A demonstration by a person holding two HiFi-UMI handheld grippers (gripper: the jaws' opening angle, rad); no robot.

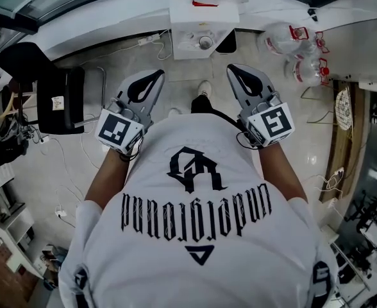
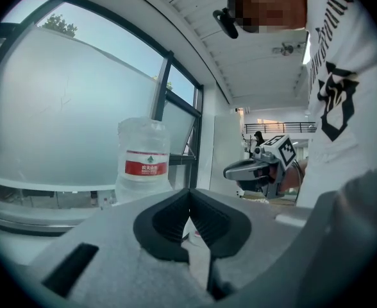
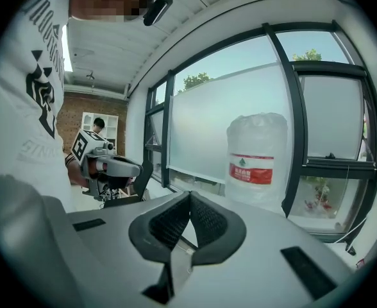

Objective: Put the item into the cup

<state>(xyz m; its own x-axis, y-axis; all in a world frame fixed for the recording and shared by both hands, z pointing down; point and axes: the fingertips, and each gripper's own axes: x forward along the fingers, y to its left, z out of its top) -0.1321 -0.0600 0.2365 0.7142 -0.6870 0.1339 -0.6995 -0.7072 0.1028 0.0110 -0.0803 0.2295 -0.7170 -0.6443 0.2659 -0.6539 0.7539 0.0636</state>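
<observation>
I hold both grippers up in front of a white T-shirt, jaws pointing away from the body. In the head view the left gripper (image 1: 154,75) and the right gripper (image 1: 234,68) are both shut with nothing between the pads. The left gripper view shows its own jaws (image 2: 189,192) closed, with the right gripper (image 2: 258,167) off to the side. In the right gripper view the jaws (image 3: 189,196) are also closed, and the left gripper (image 3: 109,165) shows at the left. A small round cup-like thing (image 1: 205,42) stands on a white stand (image 1: 187,49) ahead. No item is discernible.
Large water jugs (image 1: 290,45) lie on the floor at the upper right; one jug (image 2: 143,160) shows before the windows, and again in the right gripper view (image 3: 258,162). A black chair (image 1: 60,99) stands at the left. Cables trail over the floor.
</observation>
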